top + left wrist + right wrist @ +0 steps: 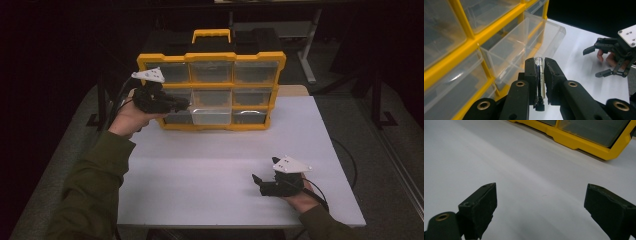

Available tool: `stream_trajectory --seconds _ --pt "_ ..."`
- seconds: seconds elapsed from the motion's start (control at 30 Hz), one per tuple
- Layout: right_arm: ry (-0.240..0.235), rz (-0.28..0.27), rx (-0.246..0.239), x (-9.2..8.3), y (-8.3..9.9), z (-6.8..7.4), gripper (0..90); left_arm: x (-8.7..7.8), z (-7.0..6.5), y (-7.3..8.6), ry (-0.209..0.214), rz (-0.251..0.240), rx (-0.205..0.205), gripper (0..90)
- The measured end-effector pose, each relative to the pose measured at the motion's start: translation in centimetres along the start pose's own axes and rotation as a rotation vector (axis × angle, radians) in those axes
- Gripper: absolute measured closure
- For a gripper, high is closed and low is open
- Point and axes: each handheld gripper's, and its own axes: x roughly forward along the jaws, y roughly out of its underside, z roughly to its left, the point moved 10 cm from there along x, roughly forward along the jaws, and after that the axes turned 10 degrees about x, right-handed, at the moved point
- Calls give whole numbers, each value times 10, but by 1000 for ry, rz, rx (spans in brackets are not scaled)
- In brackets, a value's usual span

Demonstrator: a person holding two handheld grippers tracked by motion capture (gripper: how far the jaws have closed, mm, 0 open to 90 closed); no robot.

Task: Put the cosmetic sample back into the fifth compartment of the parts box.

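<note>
The left gripper [539,68] was clamped on a small clear tube with a dark core and a black end, most likely a pen or marker [539,82], held upright between the pads just in front of the yellow organizer [212,56]. It looked light and stiff, with a smooth, slippery plastic barrel that could swivel or slide if the squeeze slackened. The grip sat along the middle of the barrel, which seemed the sound place to hold it, since the clear tip stood free above the pads and the black end hung below them.

One clear drawer [524,42] in the organizer's lowest row stood pulled out toward the table [215,165], open at the top, just beyond the held piece. It seemed the likely place for the piece. The drawer's thin front wall and the yellow frame bar above it were what the tip could catch on.

The right gripper [264,184] rested well apart from the organizer on the near side of the table, jaws spread wide with nothing between them.
</note>
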Motion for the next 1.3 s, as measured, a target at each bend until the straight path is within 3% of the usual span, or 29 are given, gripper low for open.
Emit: stream_trajectory --seconds 0.33,0.73,1.3 --pt "-2 -1 -2 0 0 0 104 9 9 -13 -21 25 13 807" --pt "-4 0 -2 0 0 -1 105 29 21 -20 -26 44 0 807" --pt "-7 0 -5 -1 0 -1 105 67 14 -18 -14 91 8 806"
